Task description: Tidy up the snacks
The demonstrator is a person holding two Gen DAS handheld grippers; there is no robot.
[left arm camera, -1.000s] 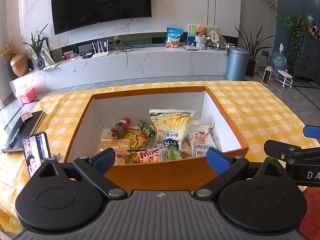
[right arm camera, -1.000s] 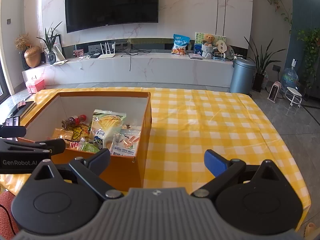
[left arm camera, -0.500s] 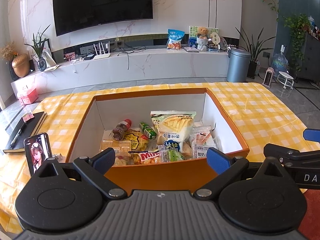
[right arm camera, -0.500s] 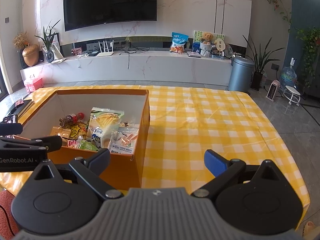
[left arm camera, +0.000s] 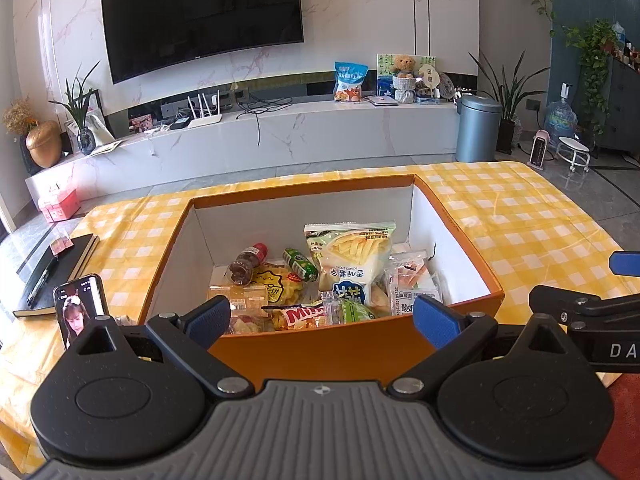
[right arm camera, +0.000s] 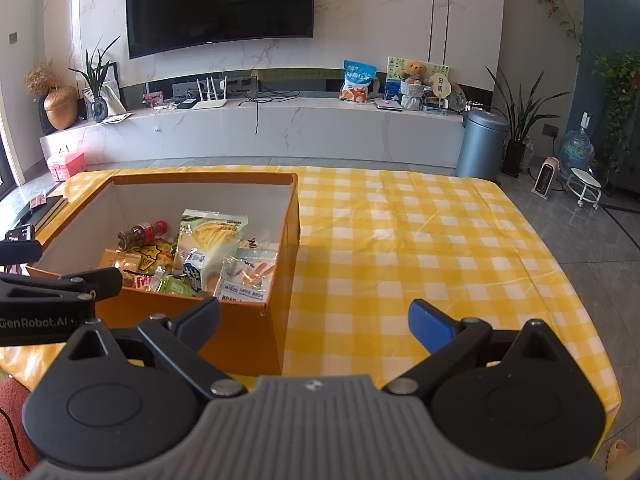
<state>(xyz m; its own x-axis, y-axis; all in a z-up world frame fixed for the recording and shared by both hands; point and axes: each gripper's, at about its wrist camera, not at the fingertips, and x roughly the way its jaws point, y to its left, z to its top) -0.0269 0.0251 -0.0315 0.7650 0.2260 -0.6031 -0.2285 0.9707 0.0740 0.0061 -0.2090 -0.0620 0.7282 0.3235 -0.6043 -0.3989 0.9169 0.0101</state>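
Both views have crept slightly nearer the orange box (left arm camera: 360,344). Inside it, against the right wall, leans the chip bag (left arm camera: 352,256): light, crinkly, crushable, best pinched at its top seal. Left tool (left arm camera: 320,316) and right tool (right arm camera: 314,318) gape wide, empty.

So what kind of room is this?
Most likely a home living room: a big wall-mounted TV above a long marble media console, houseplants, and a table with a yellow checked cloth.
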